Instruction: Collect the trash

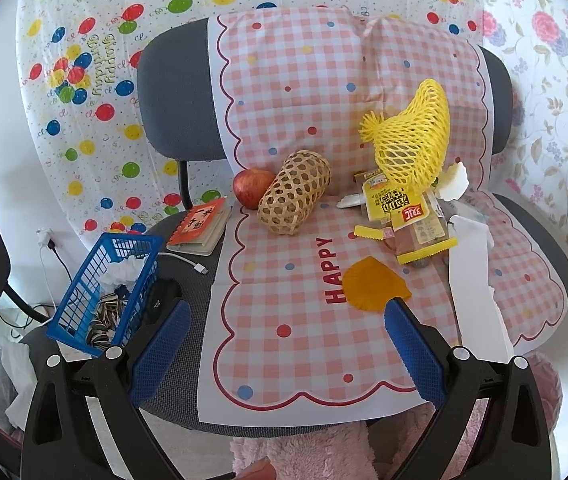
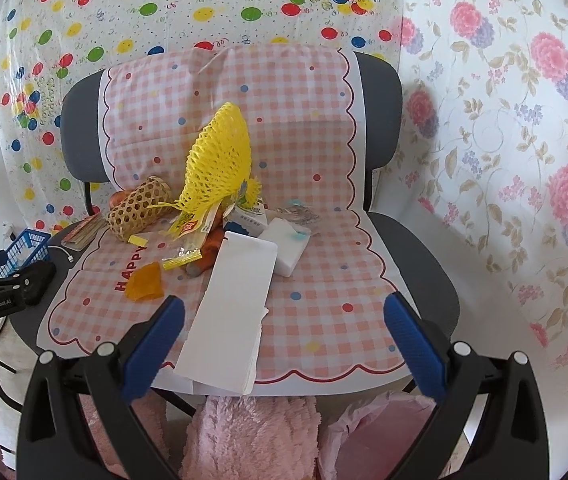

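On a chair covered with a pink checked cloth [image 1: 296, 280] lie a yellow foam fruit net [image 1: 412, 140], yellow snack wrappers [image 1: 400, 208], an orange peel-like scrap [image 1: 372, 284] and a white folded paper [image 1: 476, 280]. A blue basket [image 1: 103, 284] holding seed shells and tissue sits at the seat's left edge. My left gripper [image 1: 288, 312] is open and empty, above the seat front, the scrap just beyond its right finger. My right gripper [image 2: 284, 312] is open and empty over the white paper [image 2: 231, 308]. The net [image 2: 215, 164] and scrap [image 2: 145, 282] show there too.
A woven bamboo basket [image 1: 296, 196], a red apple [image 1: 251, 188], a red notebook [image 1: 199, 226] and a white charging cable [image 1: 191, 262] lie on the seat's left half. White boxes [image 2: 288, 248] sit mid-seat. Pink fluffy fabric [image 2: 251, 436] hangs below the seat front.
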Demonstrator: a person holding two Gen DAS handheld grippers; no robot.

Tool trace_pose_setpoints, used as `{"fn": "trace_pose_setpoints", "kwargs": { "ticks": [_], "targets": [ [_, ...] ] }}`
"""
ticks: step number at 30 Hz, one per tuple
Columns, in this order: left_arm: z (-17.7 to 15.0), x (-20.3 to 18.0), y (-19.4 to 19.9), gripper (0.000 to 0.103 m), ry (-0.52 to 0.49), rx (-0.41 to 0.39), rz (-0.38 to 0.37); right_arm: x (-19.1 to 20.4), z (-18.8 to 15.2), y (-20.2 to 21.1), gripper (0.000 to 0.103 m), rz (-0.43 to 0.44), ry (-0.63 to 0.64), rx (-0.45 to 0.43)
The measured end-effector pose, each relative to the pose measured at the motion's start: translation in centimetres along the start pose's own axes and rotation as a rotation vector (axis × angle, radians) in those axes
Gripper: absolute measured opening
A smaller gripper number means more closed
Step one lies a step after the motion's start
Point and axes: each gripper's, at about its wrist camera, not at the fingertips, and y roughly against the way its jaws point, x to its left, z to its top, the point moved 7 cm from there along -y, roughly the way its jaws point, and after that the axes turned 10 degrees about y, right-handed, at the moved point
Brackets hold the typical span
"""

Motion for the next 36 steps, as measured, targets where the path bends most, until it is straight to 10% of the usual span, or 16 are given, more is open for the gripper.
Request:
{"fn": "trace_pose_setpoints", "kwargs": {
  "ticks": [36],
  "targets": [
    [-2.1,-0.6,-3.4,0.096,-0.022,0.08,0.003,1.3,-3.0,-5.6,0.097,0.062,0.0,0.032]
  ]
}}
